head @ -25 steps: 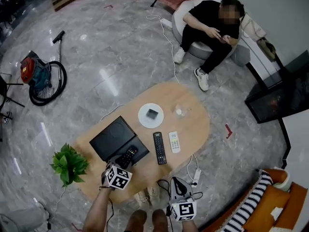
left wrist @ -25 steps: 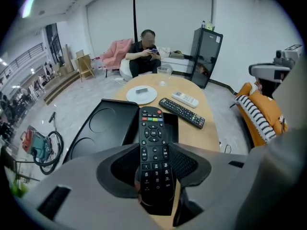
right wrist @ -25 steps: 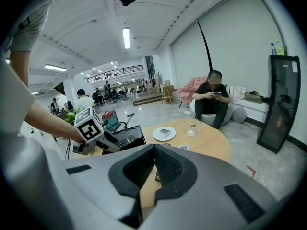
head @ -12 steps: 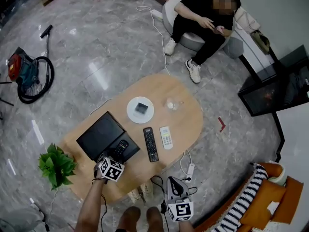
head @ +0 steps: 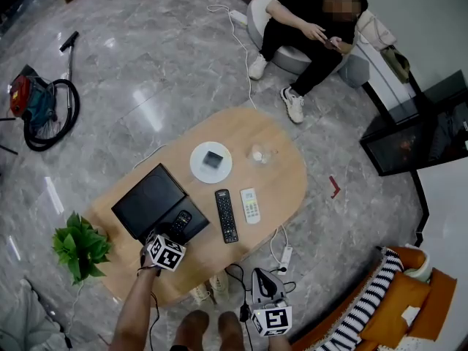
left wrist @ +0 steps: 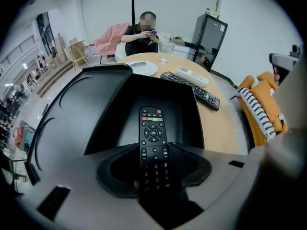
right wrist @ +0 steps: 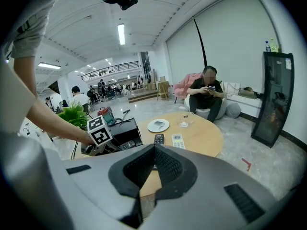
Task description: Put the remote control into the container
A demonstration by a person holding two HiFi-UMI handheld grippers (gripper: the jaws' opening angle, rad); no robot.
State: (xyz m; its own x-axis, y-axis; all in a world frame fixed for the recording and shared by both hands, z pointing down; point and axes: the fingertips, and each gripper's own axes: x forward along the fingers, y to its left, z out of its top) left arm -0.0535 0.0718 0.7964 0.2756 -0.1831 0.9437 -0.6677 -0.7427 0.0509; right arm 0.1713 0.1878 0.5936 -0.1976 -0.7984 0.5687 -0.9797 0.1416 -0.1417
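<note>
Left tongs (left wrist: 153,178) stand wide yet grip the near end of the remote control (left wrist: 152,138), which hangs tip-first over the hollow of the open black container (left wrist: 103,104) on the table (left wrist: 225,123). Right tongs (right wrist: 152,164) are closed on nothing, back from the table's edge. This looks like the placing step. Next, lower the remote a little further, then spread the left tongs so it lies inside.
</note>
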